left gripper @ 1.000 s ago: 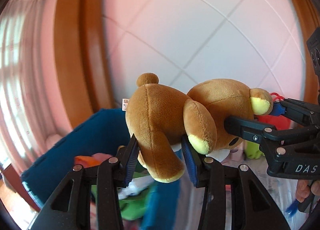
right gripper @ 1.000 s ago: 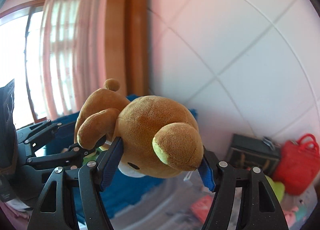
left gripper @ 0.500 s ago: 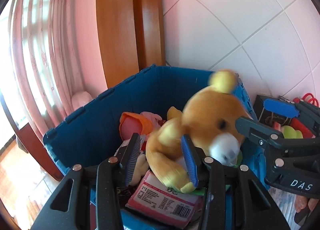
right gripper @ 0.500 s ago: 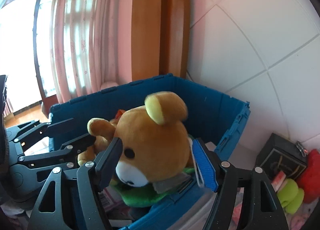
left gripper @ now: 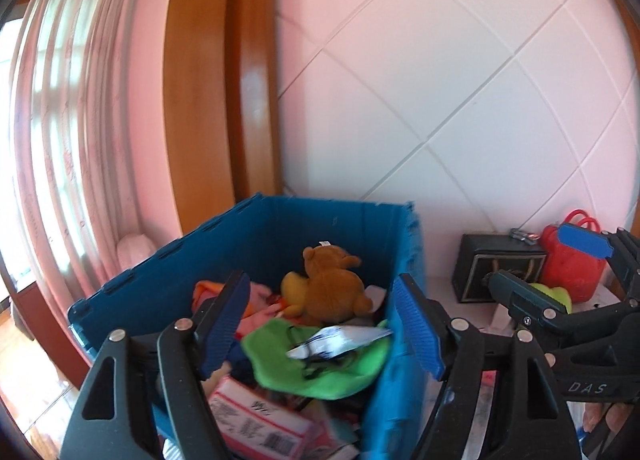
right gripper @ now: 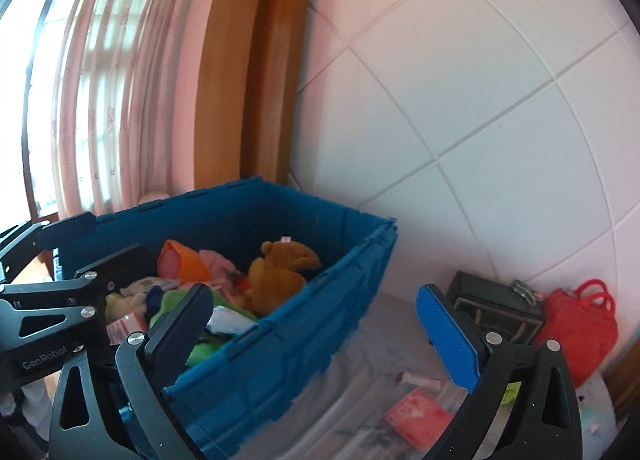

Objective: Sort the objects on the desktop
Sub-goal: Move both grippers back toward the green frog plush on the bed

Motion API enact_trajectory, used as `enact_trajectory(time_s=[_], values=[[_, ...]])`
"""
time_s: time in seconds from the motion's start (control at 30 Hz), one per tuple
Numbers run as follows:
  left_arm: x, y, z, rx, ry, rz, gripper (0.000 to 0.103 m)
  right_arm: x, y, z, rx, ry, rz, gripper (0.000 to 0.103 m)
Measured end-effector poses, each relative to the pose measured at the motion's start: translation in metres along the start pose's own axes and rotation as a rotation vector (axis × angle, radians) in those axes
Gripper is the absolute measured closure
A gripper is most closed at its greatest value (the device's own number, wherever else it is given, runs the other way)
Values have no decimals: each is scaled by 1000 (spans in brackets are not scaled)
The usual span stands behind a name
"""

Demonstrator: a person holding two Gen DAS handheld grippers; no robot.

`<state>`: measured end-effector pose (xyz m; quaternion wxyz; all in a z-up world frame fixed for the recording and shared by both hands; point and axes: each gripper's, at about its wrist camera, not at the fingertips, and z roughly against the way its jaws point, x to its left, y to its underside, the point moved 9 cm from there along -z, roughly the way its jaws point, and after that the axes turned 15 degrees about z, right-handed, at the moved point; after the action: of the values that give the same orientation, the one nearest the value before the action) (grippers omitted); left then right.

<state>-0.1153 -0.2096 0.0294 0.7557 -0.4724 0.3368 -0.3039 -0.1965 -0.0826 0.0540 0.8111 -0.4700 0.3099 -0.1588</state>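
Both tools' jaws were opening with nothing between them: left tool (left gripper: 324, 324), right tool (right gripper: 316, 334). Beyond, a green cloth (left gripper: 320, 364) and packets crowded the blue crate (right gripper: 280, 372). Farther in lay the brown teddy bear (left gripper: 332, 288), limp among the clutter.

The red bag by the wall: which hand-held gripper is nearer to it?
Right. The right hand-held gripper reaches over the desk toward the red bag; the left hand-held gripper is over the blue crate, farther away.
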Motion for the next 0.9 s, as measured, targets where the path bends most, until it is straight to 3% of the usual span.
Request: enact_trajectory(time_s=[0.23,0.67,0.9], values=[[-90,27,2,20,97,-59,22,-85,64,49,83,201,-46,0],[-250,122,-29,211,250,-169,22,-213,194,109,252,319,-210,0],[-295,171,-73,327,258,-200,22,-274,291,103,407,334,-339,0]])
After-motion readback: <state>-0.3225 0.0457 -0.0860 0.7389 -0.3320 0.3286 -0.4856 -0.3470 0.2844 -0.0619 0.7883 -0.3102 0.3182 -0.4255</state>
